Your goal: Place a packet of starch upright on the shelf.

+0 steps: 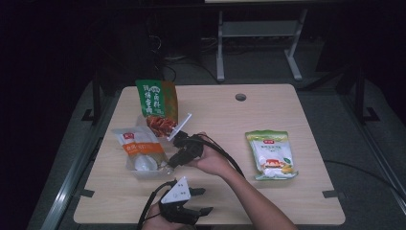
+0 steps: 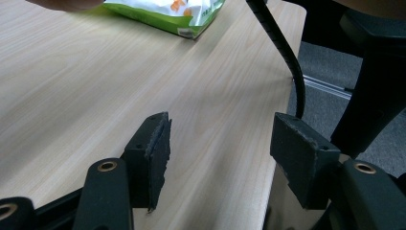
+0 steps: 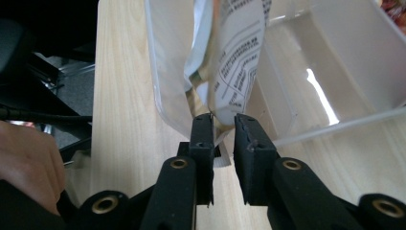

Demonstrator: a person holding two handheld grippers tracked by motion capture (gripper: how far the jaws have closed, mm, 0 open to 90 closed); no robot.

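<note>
My light wooden table [image 1: 215, 115] carries a clear plastic bin [image 1: 143, 170] at my left and a green-edged white packet [image 1: 271, 154] lying flat at my right.

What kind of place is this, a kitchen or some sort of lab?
Most likely a lab or workshop. A person works at a plain wooden table with handheld grippers, the right gripper pinching a white packet in a clear plastic bin. Metal frames and cables sit on the dark floor.

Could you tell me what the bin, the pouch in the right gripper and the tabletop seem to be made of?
Bin: clear glossy plastic, seemingly rigid; the table shows through its walls.
Pouch: thin printed plastic film with a shiny, perhaps foil-lined, crinkled edge, pinched by the right gripper.
Tabletop: pale matte wood-grain surface, likely laminate.
</note>
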